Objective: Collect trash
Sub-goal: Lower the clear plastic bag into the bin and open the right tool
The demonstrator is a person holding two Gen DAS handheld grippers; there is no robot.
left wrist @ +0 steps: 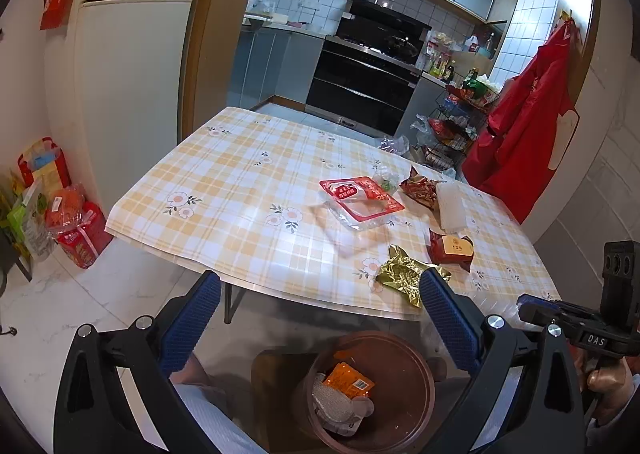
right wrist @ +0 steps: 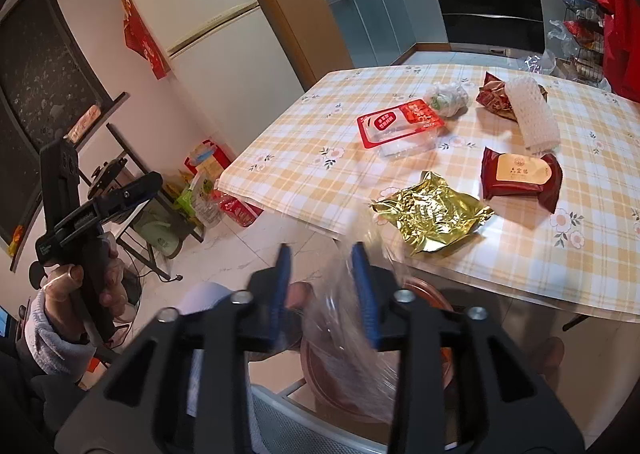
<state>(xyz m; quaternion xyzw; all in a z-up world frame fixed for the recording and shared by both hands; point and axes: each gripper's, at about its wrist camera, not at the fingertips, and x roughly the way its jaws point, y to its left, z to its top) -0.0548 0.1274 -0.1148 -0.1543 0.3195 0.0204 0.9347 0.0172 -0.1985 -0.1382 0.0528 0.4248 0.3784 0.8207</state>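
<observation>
Clear plastic wrapper [right wrist: 352,338] falls from parted right gripper [right wrist: 325,294] over bin [right wrist: 430,296]

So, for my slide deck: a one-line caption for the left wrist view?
Open left gripper hovers above the brown trash bin, gold wrapper nearest on the checked table.

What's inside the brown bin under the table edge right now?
In the left wrist view the brown bin holds an orange packet on top of a silvery-white wrapper. Anything beneath those is covered, and the left gripper frame hides the bin's near edge.
</observation>
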